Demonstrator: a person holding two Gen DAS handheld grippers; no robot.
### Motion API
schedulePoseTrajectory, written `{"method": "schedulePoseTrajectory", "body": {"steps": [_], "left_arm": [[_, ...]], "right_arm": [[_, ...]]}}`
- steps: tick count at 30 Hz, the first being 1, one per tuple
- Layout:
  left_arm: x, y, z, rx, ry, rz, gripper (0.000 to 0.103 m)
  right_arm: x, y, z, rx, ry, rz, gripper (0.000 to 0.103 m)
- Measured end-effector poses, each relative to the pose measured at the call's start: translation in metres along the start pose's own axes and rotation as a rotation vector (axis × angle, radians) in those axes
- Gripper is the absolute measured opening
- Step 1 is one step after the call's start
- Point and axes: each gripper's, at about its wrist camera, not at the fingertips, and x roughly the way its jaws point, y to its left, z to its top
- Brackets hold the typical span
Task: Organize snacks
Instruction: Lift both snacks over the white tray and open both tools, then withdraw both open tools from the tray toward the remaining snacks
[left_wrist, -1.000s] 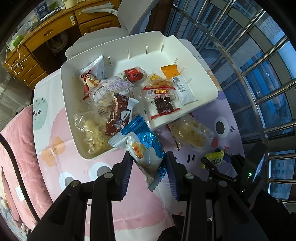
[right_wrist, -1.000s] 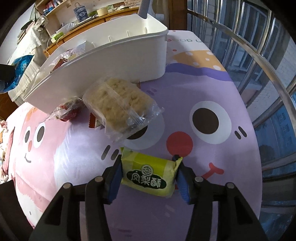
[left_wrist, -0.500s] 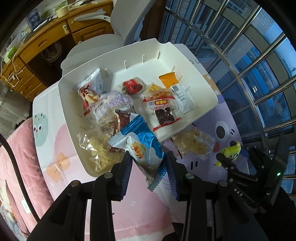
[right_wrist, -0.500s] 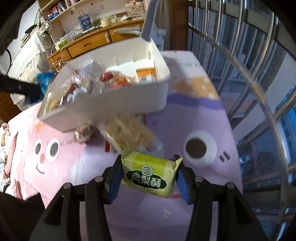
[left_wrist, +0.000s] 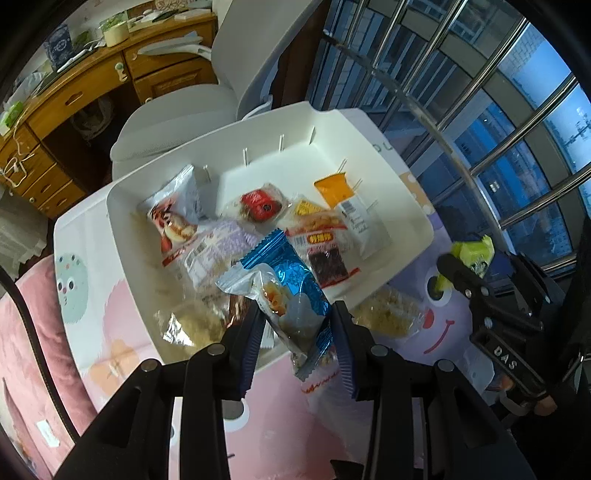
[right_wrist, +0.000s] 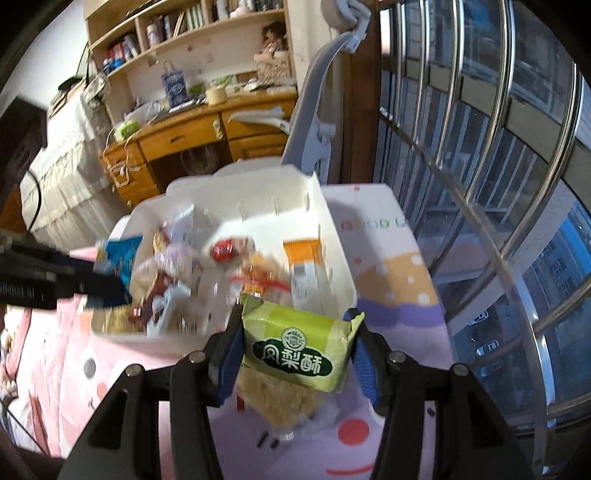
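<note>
My left gripper (left_wrist: 297, 332) is shut on a blue foil snack packet (left_wrist: 286, 282) and holds it above the near edge of the white bin (left_wrist: 400, 197). The bin holds several snack packets. My right gripper (right_wrist: 295, 345) is shut on a yellow-green pineapple cake packet (right_wrist: 297, 349), lifted above the mat near the bin's (right_wrist: 341, 258) right side. That packet also shows in the left wrist view (left_wrist: 476, 254). A clear packet of pale crisp cake (right_wrist: 284, 400) lies on the mat under it, also in the left wrist view (left_wrist: 388, 317).
The bin stands on a pink and purple cartoon mat (left_wrist: 314, 424). A white chair (left_wrist: 207, 107) and a wooden desk (left_wrist: 85, 85) are behind the bin. Metal window bars (right_wrist: 498, 184) run along the right.
My right gripper has lifted the yellow-green packet off the mat and carried it up toward the bin. My left gripper has moved the blue packet further over the bin.
</note>
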Motion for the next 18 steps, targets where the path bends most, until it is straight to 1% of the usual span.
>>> {"method": "schedulePoseTrajectory", "body": {"steps": [5, 7, 9, 11, 13, 18], "left_arm": [[0.006, 0.003, 0.004, -0.019, -0.025, -0.032, 0.036], [0.007, 0.004, 0.005, -0.037, -0.032, -0.027, 0.040], [0.009, 0.005, 0.006, -0.050, -0.028, -0.025, 0.055], [0.008, 0.005, 0.006, -0.055, -0.027, -0.019, 0.060], [0.006, 0.004, 0.004, -0.053, -0.024, -0.014, 0.062], [0.004, 0.002, 0.001, -0.075, -0.014, -0.004, 0.068]], "right_arm": [[0.009, 0.000, 0.019, 0.029, -0.041, -0.001, 0.054], [0.013, -0.001, 0.028, 0.048, -0.055, 0.005, 0.055], [0.016, -0.003, 0.032, 0.063, -0.052, 0.006, 0.056], [0.022, -0.004, 0.036, 0.082, -0.033, 0.009, 0.060], [0.024, -0.007, 0.036, 0.102, -0.017, 0.010, 0.061], [0.020, -0.012, 0.034, 0.121, -0.018, 0.020, 0.062]]}}
